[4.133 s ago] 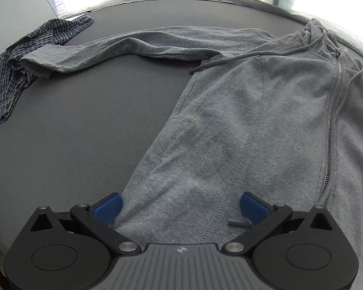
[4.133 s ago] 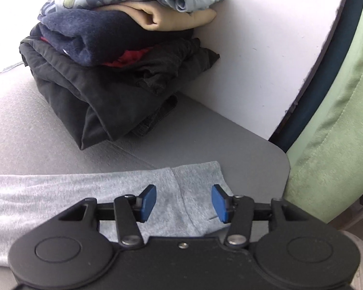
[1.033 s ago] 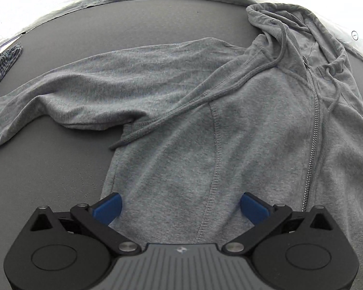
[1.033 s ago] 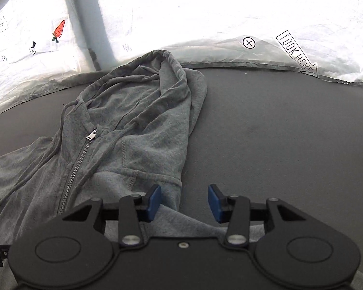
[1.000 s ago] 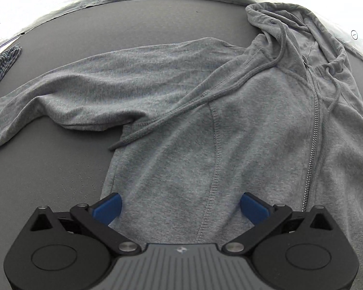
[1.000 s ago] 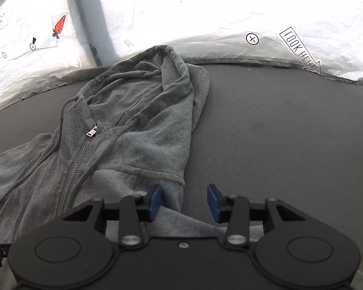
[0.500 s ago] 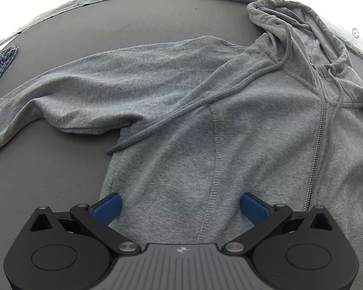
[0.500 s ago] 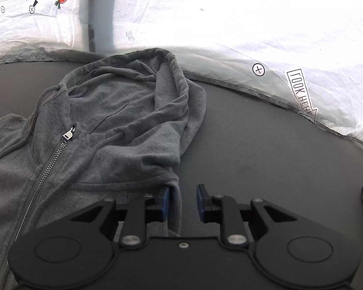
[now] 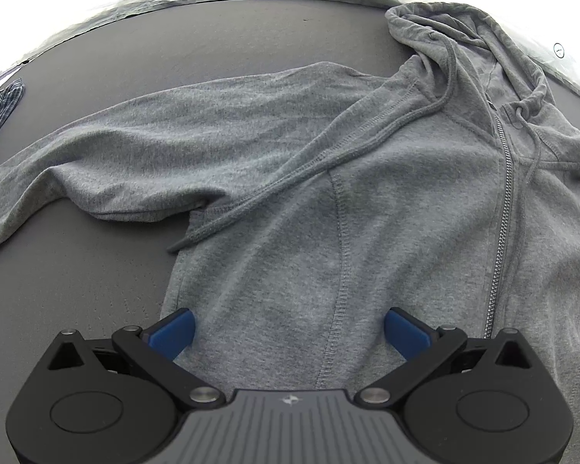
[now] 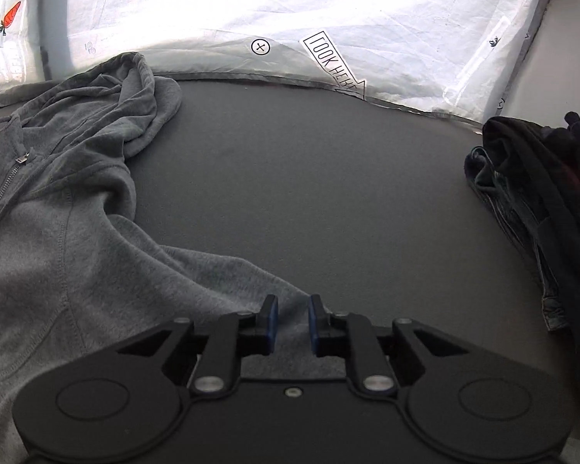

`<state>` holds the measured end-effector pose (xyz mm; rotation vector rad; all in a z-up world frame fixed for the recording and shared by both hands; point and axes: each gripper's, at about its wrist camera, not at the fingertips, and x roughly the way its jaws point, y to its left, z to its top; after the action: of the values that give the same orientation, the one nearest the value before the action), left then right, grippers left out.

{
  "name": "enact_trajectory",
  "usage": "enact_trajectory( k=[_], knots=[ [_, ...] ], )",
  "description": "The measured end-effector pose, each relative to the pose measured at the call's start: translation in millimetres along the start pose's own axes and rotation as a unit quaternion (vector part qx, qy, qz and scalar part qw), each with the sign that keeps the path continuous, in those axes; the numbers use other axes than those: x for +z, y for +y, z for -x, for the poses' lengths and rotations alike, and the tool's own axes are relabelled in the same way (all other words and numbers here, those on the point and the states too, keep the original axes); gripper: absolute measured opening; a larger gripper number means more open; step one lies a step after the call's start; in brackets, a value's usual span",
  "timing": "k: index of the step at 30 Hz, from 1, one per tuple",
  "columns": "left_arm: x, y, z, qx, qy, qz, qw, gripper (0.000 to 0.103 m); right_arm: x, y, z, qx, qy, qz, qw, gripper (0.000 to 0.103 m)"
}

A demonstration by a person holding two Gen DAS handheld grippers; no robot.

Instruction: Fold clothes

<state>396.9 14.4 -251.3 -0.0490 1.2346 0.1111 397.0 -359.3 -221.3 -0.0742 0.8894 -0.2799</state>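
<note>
A grey zip hoodie [image 9: 367, 201] lies face up on the dark table, hood at the far right, one sleeve [image 9: 143, 154] stretched out to the left. My left gripper [image 9: 288, 330] is open, its blue pads low over the hoodie's left front panel. In the right wrist view the hoodie's body [image 10: 58, 239] fills the left, and its other sleeve [image 10: 228, 274] runs toward my right gripper [image 10: 293, 319]. That gripper's jaws stand narrowly apart with a ridge of sleeve fabric pinched between them.
A plaid shirt [image 9: 0, 112] lies at the far left table edge. A stack of dark folded clothes [image 10: 541, 201] sits at the right. White sheeting with printed marks [image 10: 328, 58] backs the table. Bare dark table [image 10: 309, 178] lies between hoodie and stack.
My right gripper has swung right, away from the hood, and its jaws have narrowed onto the right sleeve. My left gripper has hardly moved and stays open.
</note>
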Motion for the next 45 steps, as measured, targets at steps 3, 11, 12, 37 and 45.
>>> enact_trajectory(
  k=[3,11,12,37,45],
  knots=[
    [-10.7,12.1,12.3,0.007,-0.007,0.008,0.9999,0.103,-13.6,-30.0,23.2,0.006,0.000,-0.061,0.998,0.022],
    [-83.3,85.0,60.9,0.043,-0.039,0.037,0.9976,0.103,-78.0,-44.8,81.4,0.146,0.033,-0.156,0.976,0.042],
    [-93.9,92.7,63.4,0.043,-0.035,0.038,0.9977,0.103,-87.4,-43.3,84.3,0.175,0.046,-0.175,0.968,0.042],
    [-209.6,118.5,91.5,-0.030,-0.025,0.009,0.9992,0.099,-177.1,-19.5,137.9,0.257,0.136,-0.173,0.941,0.050],
    [-199.6,120.5,86.1,-0.038,-0.033,0.031,0.9982,0.098,-182.4,-18.6,137.2,0.283,0.144,-0.182,0.931,0.052]
  ],
)
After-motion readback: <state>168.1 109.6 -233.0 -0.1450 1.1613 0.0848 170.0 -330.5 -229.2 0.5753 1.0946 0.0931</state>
